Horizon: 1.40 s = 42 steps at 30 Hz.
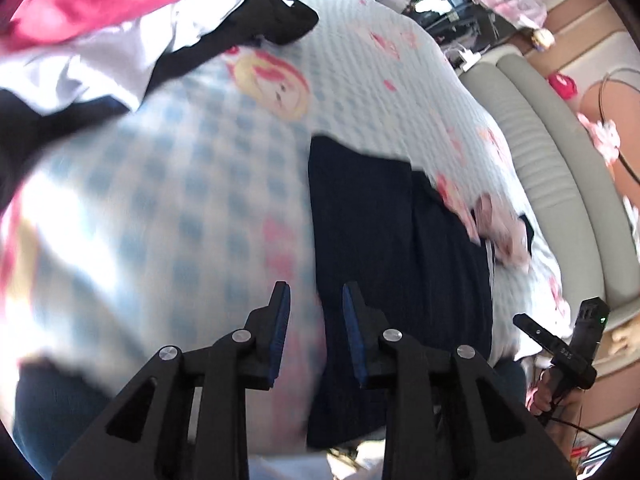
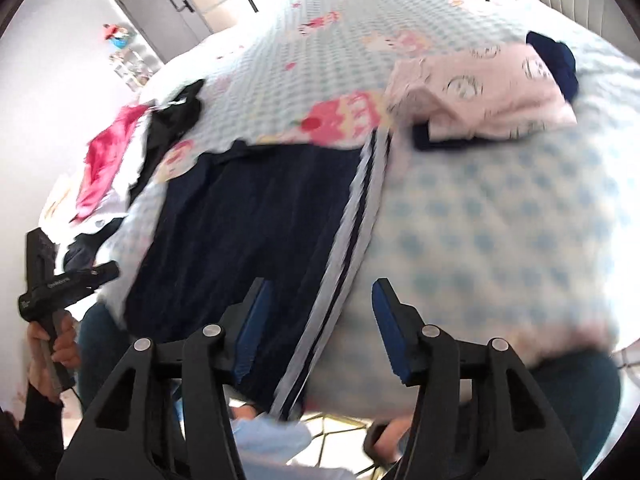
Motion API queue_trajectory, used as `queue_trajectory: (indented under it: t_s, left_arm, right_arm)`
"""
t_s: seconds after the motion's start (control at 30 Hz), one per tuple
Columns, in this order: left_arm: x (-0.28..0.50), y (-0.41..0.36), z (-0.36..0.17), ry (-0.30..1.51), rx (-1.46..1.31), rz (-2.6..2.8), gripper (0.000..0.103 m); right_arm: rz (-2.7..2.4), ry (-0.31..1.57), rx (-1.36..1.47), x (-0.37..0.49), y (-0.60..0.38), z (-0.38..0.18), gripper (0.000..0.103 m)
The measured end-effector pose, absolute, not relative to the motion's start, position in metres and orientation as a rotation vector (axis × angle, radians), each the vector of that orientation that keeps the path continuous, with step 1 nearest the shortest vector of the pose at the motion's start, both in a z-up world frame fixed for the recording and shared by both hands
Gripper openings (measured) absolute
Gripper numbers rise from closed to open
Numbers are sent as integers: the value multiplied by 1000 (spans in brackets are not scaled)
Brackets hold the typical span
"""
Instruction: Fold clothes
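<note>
A navy garment (image 1: 380, 240) (image 2: 248, 220) lies flat on the blue-checked bed cover (image 1: 180, 180) (image 2: 500, 220). White stripes (image 2: 360, 200) run along its side, and its near end hangs over the bed's edge. My left gripper (image 1: 316, 286) hovers open above the garment's left edge, nothing between its blue pads. My right gripper (image 2: 321, 282) is open too, held over the striped side with its pads clear of the cloth. Both views are blurred.
A folded pink garment (image 2: 480, 92) (image 1: 500, 232) with a navy piece sits farther up the bed. A red, white and black pile of clothes (image 1: 100, 12) (image 2: 108, 160) lies at the far left. A grey padded headboard (image 1: 540, 140) borders the bed. A hand (image 2: 60, 344) holds the left tool's handle.
</note>
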<state>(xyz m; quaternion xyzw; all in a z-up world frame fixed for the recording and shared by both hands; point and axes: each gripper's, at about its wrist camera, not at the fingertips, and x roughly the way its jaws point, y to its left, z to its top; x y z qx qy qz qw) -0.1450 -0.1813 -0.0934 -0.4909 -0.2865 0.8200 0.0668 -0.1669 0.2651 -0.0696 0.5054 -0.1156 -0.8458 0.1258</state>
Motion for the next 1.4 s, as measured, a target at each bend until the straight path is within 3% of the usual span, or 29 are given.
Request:
queue_trajectory:
  t_s: [0.1, 0.23, 0.27, 0.3, 0.33, 0.47, 0.67, 0.73, 0.8, 0.83, 1.1, 1.17, 1.4]
  left_arm:
    - [-180, -180, -99, -870, -1479, 2479, 30]
    - [-218, -173, -111, -847, -1507, 2486, 41]
    - [-224, -171, -114, -840, -1524, 2484, 41]
    - [-230, -171, -115, -830, -1537, 2480, 41]
    - [-234, -170, -117, -820, -1544, 2476, 41]
    - [-240, -163, -116, -786, -1495, 2477, 41]
    - [-246, -165, -123, -805, -1465, 2469, 41]
    - [-247, -168, -126, -837, -1449, 2458, 49]
    - [-251, -169, -130, -870, -1441, 2443, 50]
    - [-253, -170, -131, -882, -1438, 2437, 50]
    - [-259, -171, -125, -878, -1387, 2477, 50]
    - [-258, -166, -126, -853, -1397, 2465, 50]
    - [-268, -137, -127, -700, -1440, 2446, 50]
  right_arm:
    - [-2459, -367, 1510, -214, 265, -82, 58]
    - [-2463, -340, 1576, -263, 260, -105, 65]
    - [-2460, -319, 1602, -274, 256, -114, 61]
    - [-2457, -268, 1632, -280, 254, -122, 25]
    - [-2457, -230, 1636, -282, 252, -125, 11]
    - [-2500, -206, 1552, -272, 260, -113, 3]
    - [-2626, -342, 1548, -243, 317, -101, 3]
    - [-2622, -353, 1611, -238, 330, -113, 5]
    - [-2587, -400, 1674, -235, 339, -122, 26]
    - [-2621, -384, 1661, -232, 339, -114, 32]
    - [-2693, -113, 1299, -238, 265, -37, 42]
    - [-2545, -45, 1277, -256, 221, -45, 46]
    - [-2336, 268, 1458, -309, 128, -116, 46]
